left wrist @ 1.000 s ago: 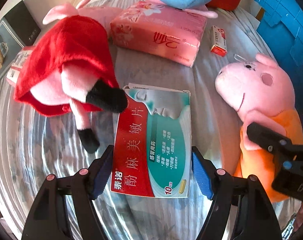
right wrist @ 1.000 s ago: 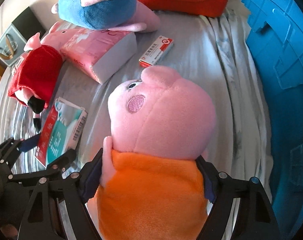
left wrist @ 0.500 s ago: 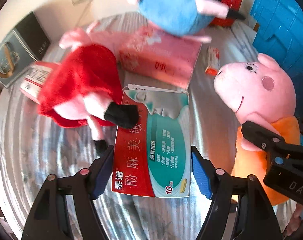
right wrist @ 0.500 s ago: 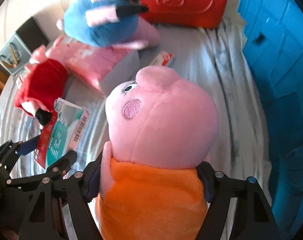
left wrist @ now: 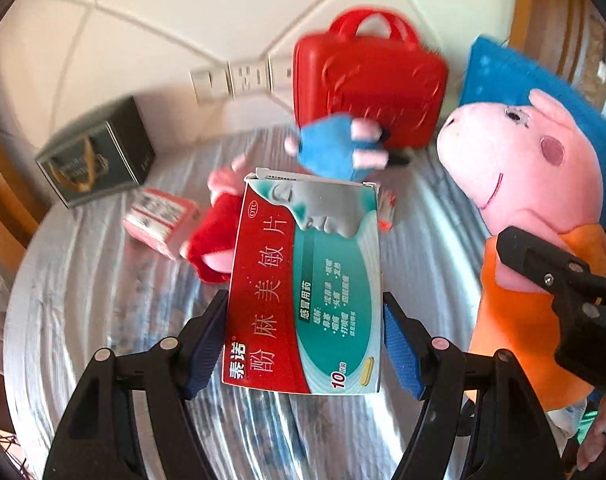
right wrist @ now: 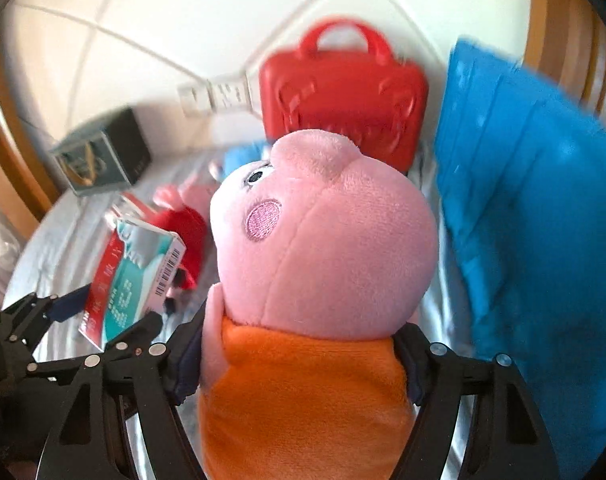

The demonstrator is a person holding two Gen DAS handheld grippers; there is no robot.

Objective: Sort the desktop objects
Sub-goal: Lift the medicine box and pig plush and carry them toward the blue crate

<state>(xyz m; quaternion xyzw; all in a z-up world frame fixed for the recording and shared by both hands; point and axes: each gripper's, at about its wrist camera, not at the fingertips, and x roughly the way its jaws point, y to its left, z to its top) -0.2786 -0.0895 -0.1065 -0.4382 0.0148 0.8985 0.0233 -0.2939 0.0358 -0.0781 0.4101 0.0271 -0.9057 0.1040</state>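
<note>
- red-and-teal medicine box (left wrist: 305, 288) sat clamped between the blue pads (left wrist: 201, 350) of the left tool (left wrist: 303, 344), lifted clear of the cloth-covered counter (left wrist: 75, 304), its printed face towards the camera.
- orange-shirted pink pig plush (right wrist: 315, 280) was squeezed at the body by the right tool (right wrist: 299, 360), head up and snout pointing towards the wall; it too hung above the counter.
- in the left wrist view the right tool's black finger (left wrist: 543, 272) pressed into the plush's orange side, just to the right of the medicine box.
- on the counter behind the box lay a red-dressed pig plush (left wrist: 213, 246), a blue-dressed plush (left wrist: 337, 152) and a small pink-red carton (left wrist: 159, 222).
- red plastic case (left wrist: 367, 92) with a handle stood upright against the tiled wall (left wrist: 183, 12), just behind the blue-dressed plush.
- dark green box (left wrist: 97, 156) stood at the far left of the counter, near the wall.
- blue plastic bin (right wrist: 535, 220) rose at the right edge, beside the red case.
- white wall sockets (left wrist: 239, 78) showed left of the red case.
</note>
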